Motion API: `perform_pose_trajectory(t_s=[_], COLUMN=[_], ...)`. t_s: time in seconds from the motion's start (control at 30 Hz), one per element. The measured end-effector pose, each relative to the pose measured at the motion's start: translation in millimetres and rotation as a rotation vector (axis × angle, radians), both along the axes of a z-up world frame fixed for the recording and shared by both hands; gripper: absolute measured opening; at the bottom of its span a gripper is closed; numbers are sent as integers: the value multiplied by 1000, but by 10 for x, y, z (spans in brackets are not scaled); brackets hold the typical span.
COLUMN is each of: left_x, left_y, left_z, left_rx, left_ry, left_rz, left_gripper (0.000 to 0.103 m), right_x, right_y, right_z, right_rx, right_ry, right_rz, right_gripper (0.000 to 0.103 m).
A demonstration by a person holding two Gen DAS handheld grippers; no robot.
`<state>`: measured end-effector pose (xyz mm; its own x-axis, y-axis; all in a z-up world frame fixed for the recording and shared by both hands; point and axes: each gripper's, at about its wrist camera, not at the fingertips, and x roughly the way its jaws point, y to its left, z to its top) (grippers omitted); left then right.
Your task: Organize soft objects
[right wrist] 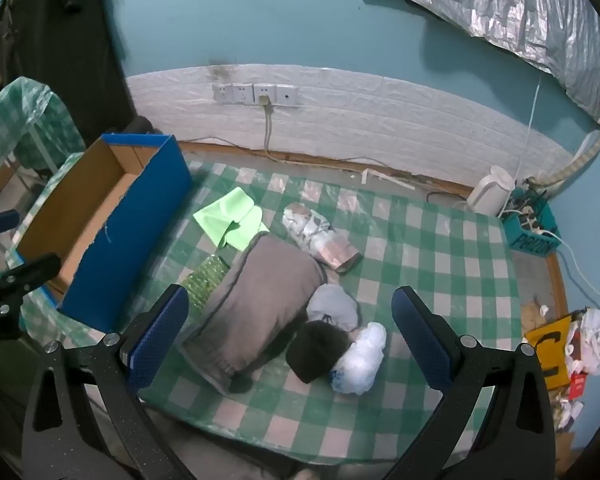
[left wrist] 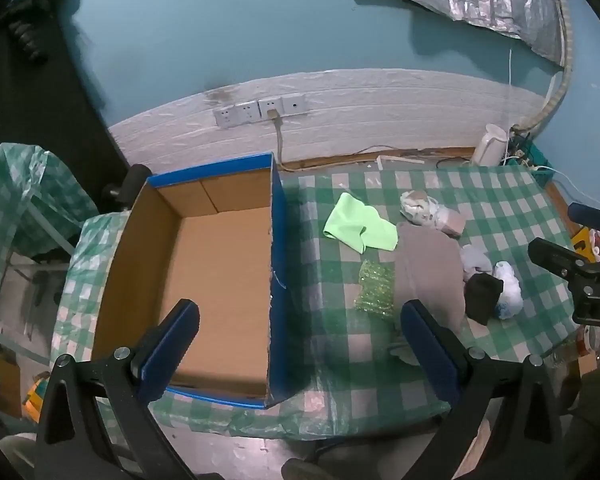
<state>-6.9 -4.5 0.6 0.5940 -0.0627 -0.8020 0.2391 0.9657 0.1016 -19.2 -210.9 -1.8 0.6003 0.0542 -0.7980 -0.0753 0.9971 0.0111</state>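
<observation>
1. Starting means picking one soft thing and carrying it to the box (left wrist: 220,272), which sits empty at centre left of the left wrist view and upper left of the right wrist view, on the checked counter (right wrist: 440,248).
2. Both tools are released, with nothing between the jaws: the left hand-held gripper (left wrist: 300,344) hangs over the box's near right wall, and the right hand-held gripper (right wrist: 290,332) hangs above the pile.
3. The pile lies mid-frame in the right wrist view: a grey cushion (right wrist: 260,300), a black sock (right wrist: 320,352) touching a white plastic bag (right wrist: 360,356), a pale bundle (right wrist: 334,304) just behind them, a green cloth (right wrist: 230,220) and a patterned roll (right wrist: 320,236) further up.
4. A sensible first pick, I judge, is the sock or the bag, since both sit between the right jaws; pinch at the bulk, not a loose edge, so it does not slip out.
5. The cushion looks wide for one grip, so it may need both tools.
6. Readable writing: "DA" on the right tool at the right edge of the left wrist view. The blue bin's (right wrist: 534,240) lettering at the right is unclear.
</observation>
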Motion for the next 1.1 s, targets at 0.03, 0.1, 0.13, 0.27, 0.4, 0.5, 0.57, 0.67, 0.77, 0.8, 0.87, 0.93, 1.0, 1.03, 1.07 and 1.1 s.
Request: perform_pose_trajectory(t_s=[0.03,0.1,0.13,0.27,0.4,0.5,0.57,0.67,0.77,0.8,0.87,0.93,1.0,1.03,1.07,1.1], left_x=[1,-3,-6,-4,-3,-1,-9,-6,-8,-13,-22,-23,-24,-22,-22,-24], left_y=[0,-3,-1,-4,-4,1,-4,-12,-11,-14,-20,-21,-21,-17,-17,-20], left_z=[2,3,1,-8,-15,-12,-17,-15,-16,-21,-34,-35,-36,-36,-36,-38], left_rx=[0,1,-1,3,6,5,3,7,7,7,9,11,13,11,9,9], left_ry=[1,1,2,9,8,10,8,8,9,11,10,10,8,10,11,11], left_rz=[-3,-2,-3,-4,-5,-1,-3,-3,-3,-5,-8,-6,-7,-8,-7,-6], left_gripper=[102,102,102,102,102,102,102,102,102,102,102,102,102,102,102,102], right_x=[7,-3,-4,-10,-4,-1,-5,-1,1,-1,-1,0,-5,-6,-5,-6], right_y=[-3,-21,-33,-38,-20,-34,-44,-48,-61,-65,-64,-64,-75,-79,-78,-73], right_z=[4,3,-13,-11,-43,-34,-60,-66,-67,-67,-62,-61,-59,-59,-59,-59], right_rx=[0,-2,-3,-4,-7,-9,-9,-12,-15,-15,-16,-16,-17,-17,-16,-17], right_ry=[2,3,4,3,4,7,11,13,15,15,15,15,12,12,14,13], right_rz=[2,1,1,0,4,1,0,0,-1,-1,-1,0,-1,-1,0,-1], right_gripper=[101,101,101,101,101,101,101,101,101,101,101,101,101,101,101,101])
